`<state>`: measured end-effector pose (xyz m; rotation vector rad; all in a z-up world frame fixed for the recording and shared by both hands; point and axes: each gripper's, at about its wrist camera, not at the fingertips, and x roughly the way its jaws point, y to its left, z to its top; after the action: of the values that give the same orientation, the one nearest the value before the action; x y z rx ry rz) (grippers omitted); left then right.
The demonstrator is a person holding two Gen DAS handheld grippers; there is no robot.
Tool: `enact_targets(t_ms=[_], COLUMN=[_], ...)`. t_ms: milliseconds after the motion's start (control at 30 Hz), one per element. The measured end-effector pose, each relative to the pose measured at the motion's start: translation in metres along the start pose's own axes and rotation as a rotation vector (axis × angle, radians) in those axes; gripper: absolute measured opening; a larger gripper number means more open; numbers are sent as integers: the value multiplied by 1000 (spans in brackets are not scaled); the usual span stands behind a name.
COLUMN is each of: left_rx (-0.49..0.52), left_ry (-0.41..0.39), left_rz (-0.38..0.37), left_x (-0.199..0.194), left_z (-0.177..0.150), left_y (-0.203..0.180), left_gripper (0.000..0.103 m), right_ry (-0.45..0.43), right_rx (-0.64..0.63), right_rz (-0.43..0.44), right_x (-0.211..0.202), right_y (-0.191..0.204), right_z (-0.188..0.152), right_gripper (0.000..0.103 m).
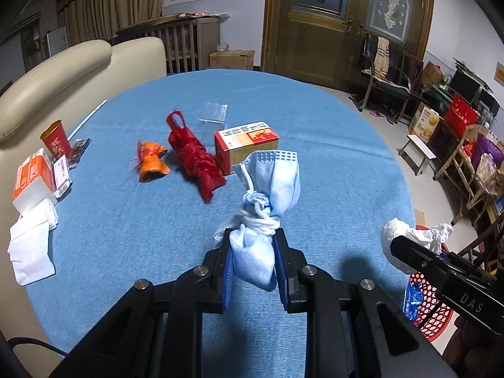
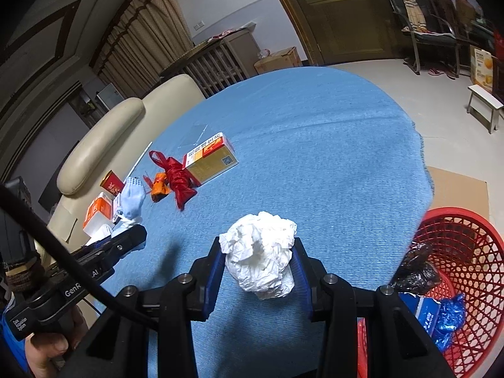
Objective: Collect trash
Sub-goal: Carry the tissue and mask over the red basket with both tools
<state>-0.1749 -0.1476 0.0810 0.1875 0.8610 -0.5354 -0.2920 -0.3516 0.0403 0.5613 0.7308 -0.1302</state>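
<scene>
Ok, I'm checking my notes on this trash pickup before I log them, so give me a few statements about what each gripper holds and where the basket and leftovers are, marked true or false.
1. The left gripper is shut on a knotted blue face mask. True.
2. The right gripper is open with nothing between its fingers. False: it is shut on a crumpled white tissue.
3. The red basket stands on the blue tablecloth. False: it sits past the table's edge, lower down.
4. A red mesh bag lies on the tablecloth beside a medicine box. True.
5. The basket already holds some trash. True.
</scene>
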Motion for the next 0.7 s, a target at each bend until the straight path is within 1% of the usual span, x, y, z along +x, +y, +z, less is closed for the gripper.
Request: enact_targets(t_ms=[500,700], left_rx=[52,93], left_ry=[13,10], left_rz=[-37,-56], left_x=[4,4], left_z=[0,2], left_y=[-31,-52], left_gripper=[24,24], right_ry=[-30,-51], right_rx=[33,52], right_rz=[-20,-38], right_x=[-22,-35], right_y=[-21,-34], right_z=[-2,-2], right_gripper=[43,43])
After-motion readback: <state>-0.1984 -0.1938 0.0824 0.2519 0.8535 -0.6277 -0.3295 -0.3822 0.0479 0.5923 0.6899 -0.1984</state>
